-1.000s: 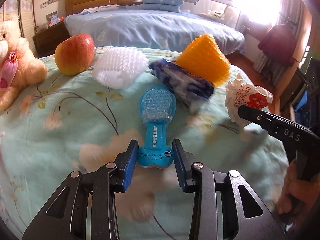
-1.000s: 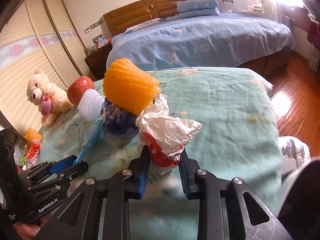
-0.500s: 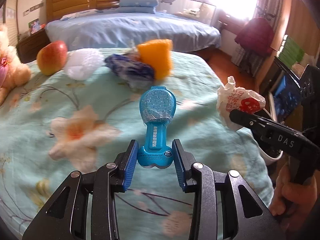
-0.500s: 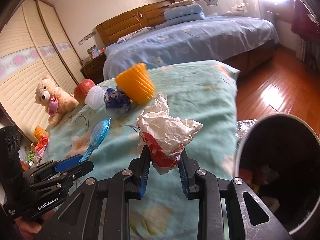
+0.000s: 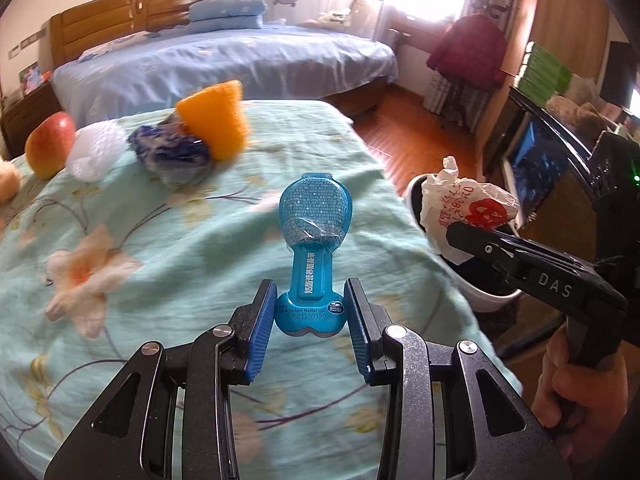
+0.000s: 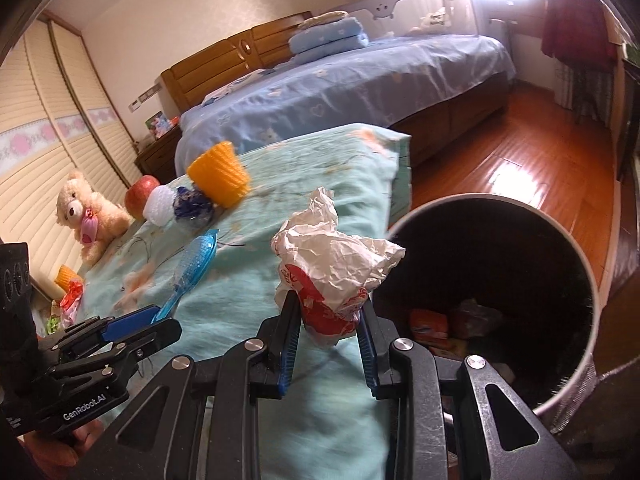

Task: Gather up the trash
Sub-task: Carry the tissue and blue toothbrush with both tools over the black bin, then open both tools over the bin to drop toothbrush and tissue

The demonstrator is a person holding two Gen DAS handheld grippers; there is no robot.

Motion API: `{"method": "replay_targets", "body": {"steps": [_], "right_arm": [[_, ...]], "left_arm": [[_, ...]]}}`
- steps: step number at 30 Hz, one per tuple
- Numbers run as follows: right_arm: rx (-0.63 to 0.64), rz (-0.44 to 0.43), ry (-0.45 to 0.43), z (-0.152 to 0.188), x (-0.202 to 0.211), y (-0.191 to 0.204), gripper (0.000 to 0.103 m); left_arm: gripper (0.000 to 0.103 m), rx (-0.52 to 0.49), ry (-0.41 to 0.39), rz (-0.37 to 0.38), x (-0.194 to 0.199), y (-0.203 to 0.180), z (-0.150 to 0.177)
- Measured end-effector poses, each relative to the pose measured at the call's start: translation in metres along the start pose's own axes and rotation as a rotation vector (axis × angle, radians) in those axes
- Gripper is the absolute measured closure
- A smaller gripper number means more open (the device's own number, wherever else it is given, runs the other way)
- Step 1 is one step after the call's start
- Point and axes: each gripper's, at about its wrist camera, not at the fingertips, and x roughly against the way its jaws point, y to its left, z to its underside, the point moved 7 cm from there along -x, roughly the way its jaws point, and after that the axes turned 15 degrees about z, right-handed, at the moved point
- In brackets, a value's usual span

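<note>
Mostly the bin [image 6: 572, 240] reads as a dark well: its lower right rim is cut off by the picture edge, and inside only a red packet [image 6: 430, 322] and some dim wrappers can be made out. In the left view just a slice of its white wall [image 5: 474, 296] shows behind the right hand-held gripper [image 5: 460, 232]. That right hand-held gripper [image 6: 327, 318] is clenched on a crumpled wrapper [image 6: 332, 264], held just beside the bin's rim over the edge of the teal quilt [image 6: 320, 168]. The left hand-held gripper [image 5: 310, 314] grasps a blue packet [image 5: 314, 216] by its base, above the quilt. Further back lie a blurred orange cup [image 5: 214, 118], a blue-white wad [image 5: 172, 154], a white net [image 5: 96, 152] and an apple [image 5: 48, 144].
</note>
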Motion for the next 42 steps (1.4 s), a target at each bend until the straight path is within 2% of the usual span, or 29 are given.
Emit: {"method": "replay_targets", "body": {"steps": [22, 30, 42], "right_arm": [[-0.09, 0.134, 0.006, 0.006, 0.005, -0.088, 0.076], [-0.095, 0.149, 0.023, 0.004, -0.003, -0.102, 0.076], [-0.103, 0.155, 0.043, -0.002, -0.014, -0.115, 0.075]], "left_arm": [[0.069, -0.132, 0.062, 0.105, -0.048, -0.087, -0.011], [0.069, -0.159, 0.091, 0.123, -0.066, -0.105, -0.016], [0.069, -0.151, 0.125, 0.127, -0.086, -0.11, -0.018]]}}
